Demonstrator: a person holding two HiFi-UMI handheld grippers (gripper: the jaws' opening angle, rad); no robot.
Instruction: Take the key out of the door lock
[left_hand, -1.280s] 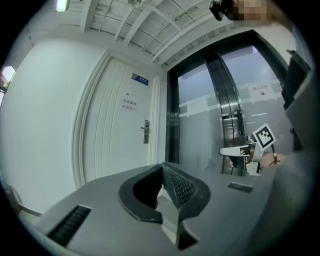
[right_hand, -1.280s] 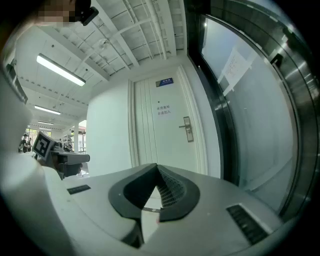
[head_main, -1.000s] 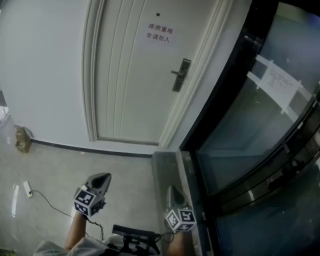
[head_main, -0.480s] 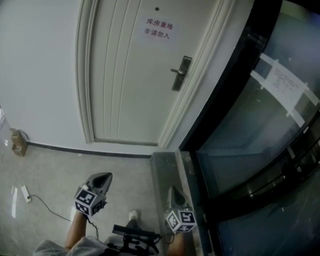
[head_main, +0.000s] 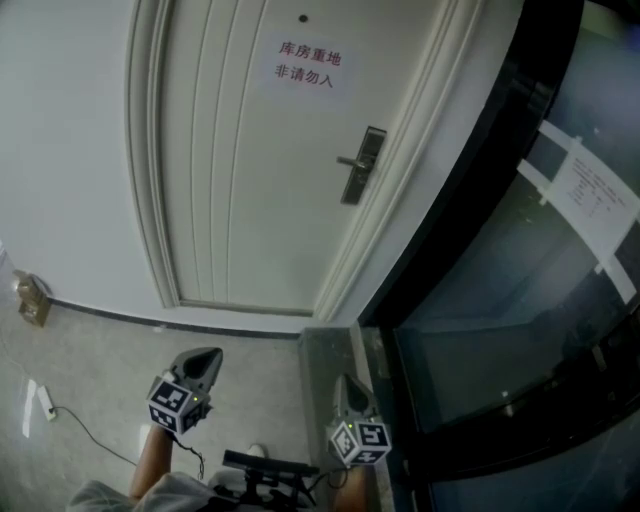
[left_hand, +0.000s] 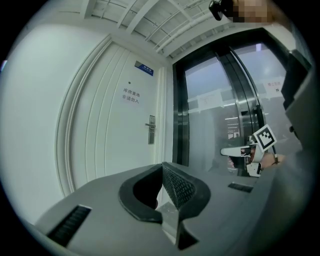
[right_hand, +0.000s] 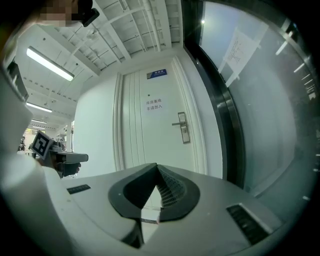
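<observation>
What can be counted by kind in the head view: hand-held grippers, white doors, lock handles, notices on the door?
Grippers: 2, the left gripper and the right gripper
White door: 1
Lock handle: 1
Notice on the door: 1
Total: 5

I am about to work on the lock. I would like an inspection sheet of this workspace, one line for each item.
Surface: grey tiled floor in front of the door.
Job's things: white door, closed; lock plate with lever handle on its right side; the key is too small to make out.
Clutter: small brown box at the foot of the wall, left.
Grippers: left gripper and right gripper both shut, nothing between the jaws, held low and well short of the door.
Cables: white power strip with a thin dark cable across the floor.
Surroundings: red-lettered notice on the door; glass wall on the right with a taped paper.
</observation>
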